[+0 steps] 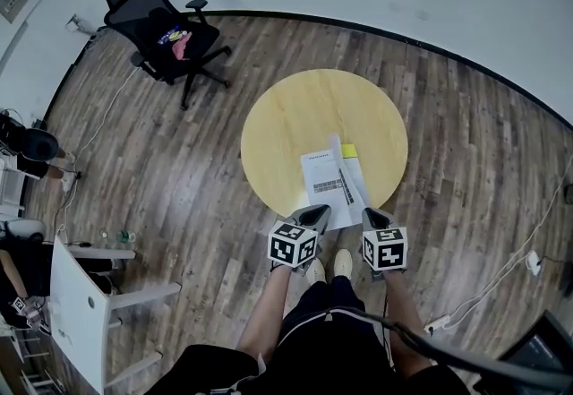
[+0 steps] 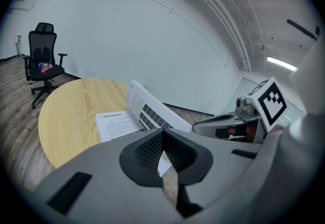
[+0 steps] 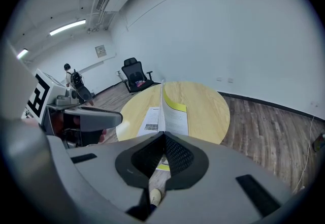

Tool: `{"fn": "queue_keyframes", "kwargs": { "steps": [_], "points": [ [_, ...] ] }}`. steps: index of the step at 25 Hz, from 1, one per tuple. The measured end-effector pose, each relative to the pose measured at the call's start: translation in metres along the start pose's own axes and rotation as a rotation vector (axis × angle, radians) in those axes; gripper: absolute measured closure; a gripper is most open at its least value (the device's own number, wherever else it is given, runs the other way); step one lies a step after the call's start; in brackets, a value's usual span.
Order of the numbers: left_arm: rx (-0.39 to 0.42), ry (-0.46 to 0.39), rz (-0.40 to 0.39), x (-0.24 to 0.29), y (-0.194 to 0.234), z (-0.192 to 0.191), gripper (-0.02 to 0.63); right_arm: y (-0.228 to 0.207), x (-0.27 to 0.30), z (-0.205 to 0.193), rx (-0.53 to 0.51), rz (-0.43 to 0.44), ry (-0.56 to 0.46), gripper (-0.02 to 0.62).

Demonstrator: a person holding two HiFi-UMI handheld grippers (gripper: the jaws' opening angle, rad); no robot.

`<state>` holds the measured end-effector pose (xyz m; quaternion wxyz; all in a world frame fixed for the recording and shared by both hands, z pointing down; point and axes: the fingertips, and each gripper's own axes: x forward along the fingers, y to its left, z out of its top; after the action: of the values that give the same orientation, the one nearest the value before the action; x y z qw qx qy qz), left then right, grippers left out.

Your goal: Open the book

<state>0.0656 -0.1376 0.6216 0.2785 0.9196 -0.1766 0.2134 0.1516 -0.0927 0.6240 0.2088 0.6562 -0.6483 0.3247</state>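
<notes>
Partly open, thin white book

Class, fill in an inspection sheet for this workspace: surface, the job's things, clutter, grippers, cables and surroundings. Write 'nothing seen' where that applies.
surface: round yellow table, wood-look top.
job's things: book lies at the table's near edge, partly open, with a raised page standing up from it.
clutter: nothing seen on the table.
grippers: left gripper shut on a white paper corner of the book; right gripper shut on the raised page.
cables: white cable with plug block on the floor at the right; black cable crosses in front of the person.
surroundings: wooden floor, black office chair with small items on its seat, white desk at the left.
</notes>
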Motion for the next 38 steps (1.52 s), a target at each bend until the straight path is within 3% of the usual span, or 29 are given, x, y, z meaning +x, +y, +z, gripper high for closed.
{"fn": "queue_keyframes", "kwargs": {
  "steps": [22, 38],
  "points": [
    [0.082, 0.045, -0.087, 0.056, -0.036, 0.039, 0.607, -0.085, -0.034, 0.008, 0.120, -0.130, -0.048, 0.586],
    [0.124, 0.105, -0.125, 0.101, -0.051, 0.045, 0.607, -0.127, -0.030, -0.007, 0.192, -0.159, -0.037, 0.586]
  ]
}}
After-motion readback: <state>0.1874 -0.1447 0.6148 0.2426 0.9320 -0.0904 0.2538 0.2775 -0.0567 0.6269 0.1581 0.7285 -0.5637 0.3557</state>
